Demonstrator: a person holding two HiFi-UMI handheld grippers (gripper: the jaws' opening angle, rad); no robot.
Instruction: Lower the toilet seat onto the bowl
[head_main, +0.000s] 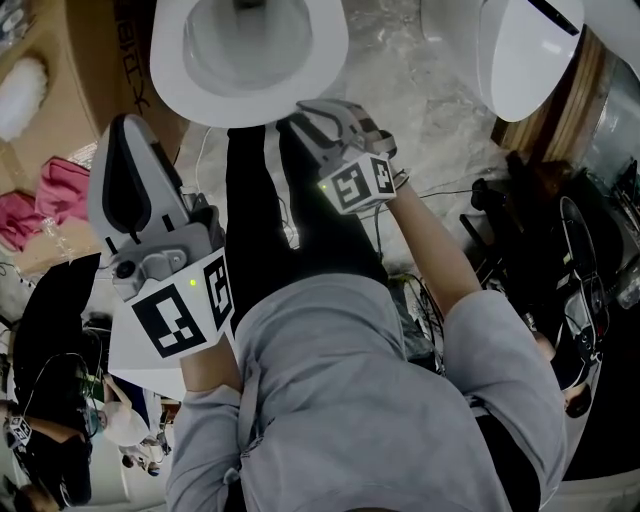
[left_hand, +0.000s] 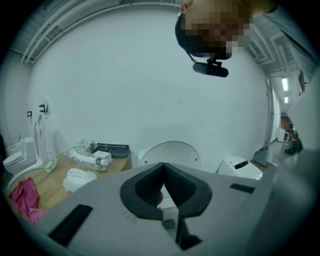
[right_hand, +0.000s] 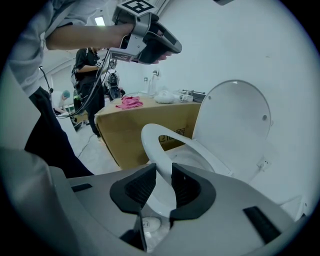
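- The right gripper (right_hand: 161, 176) is clamped on the white oval plastic toilet seat (right_hand: 150, 145). Its two dark ribbed pads (right_hand: 140, 187) press the seat's front rim from either side.
- In the right gripper view the seat stands tilted. Its front rim is lifted clear of the white ceramic bowl (right_hand: 187, 156), and it hangs well apart from the round white lid (right_hand: 235, 130), which stands upright behind it.
- From the head view the seat's ring (head_main: 322, 70) lies at the top of the picture. The right gripper (head_main: 322, 118) reaches to the ring's near edge, in front of the person's dark trousers (head_main: 300, 220).
- The left gripper (left_hand: 163, 168) is held up high and away from the toilet, its jaws closed tip to tip with nothing between them. In the head view it (head_main: 128, 125) rises beside the person's left leg.
- A brown cardboard box (right_hand: 150, 125) stands just beside the toilet, with a crumpled pink cloth (right_hand: 130, 103) lying on top near its far edge.
- A second white toilet (head_main: 525, 55) stands at the head view's top right corner.
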